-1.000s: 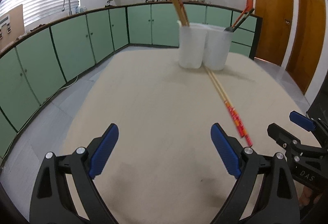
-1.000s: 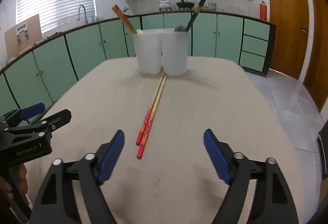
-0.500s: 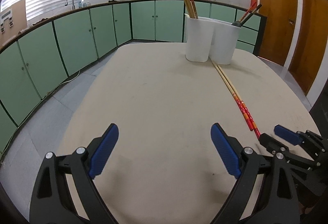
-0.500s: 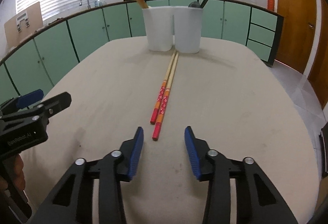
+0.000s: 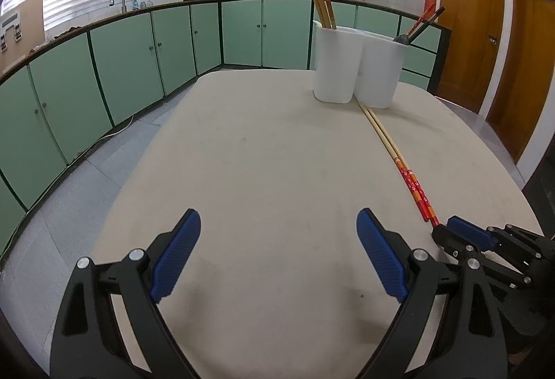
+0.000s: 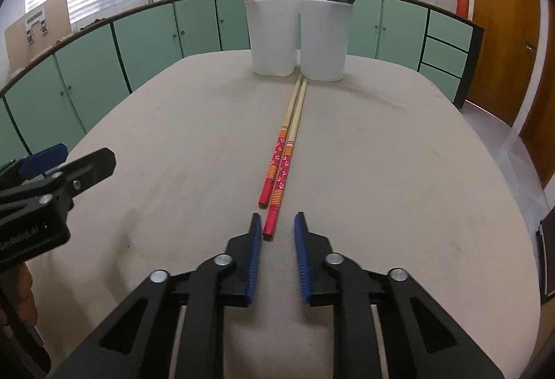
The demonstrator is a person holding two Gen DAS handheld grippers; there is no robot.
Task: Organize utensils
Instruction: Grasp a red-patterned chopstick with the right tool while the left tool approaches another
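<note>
A pair of bamboo chopsticks (image 6: pixel 284 150) with red patterned ends lies on the beige table (image 6: pixel 399 171), pointing at two white holders (image 6: pixel 298 35). The left holder has chopsticks in it, the right one dark utensils. My right gripper (image 6: pixel 276 226) is narrowly open, its blue pads flanking the red tip of the nearer chopstick, which lies on the table. In the left wrist view the chopsticks (image 5: pixel 395 153) run to the right gripper (image 5: pixel 464 233). My left gripper (image 5: pixel 277 240) is wide open and empty above the table's near left part.
The left gripper shows at the left edge of the right wrist view (image 6: pixel 52 178). Green cabinets (image 5: pixel 121 67) line the walls around the table. Wooden doors (image 5: pixel 468 15) stand at the right. The table edge drops to a grey tiled floor (image 5: pixel 86 178) on the left.
My right gripper has moved forward to the chopsticks' red ends and its jaws have narrowed from wide open to a small gap. The left gripper has stayed open, shifting slightly.
</note>
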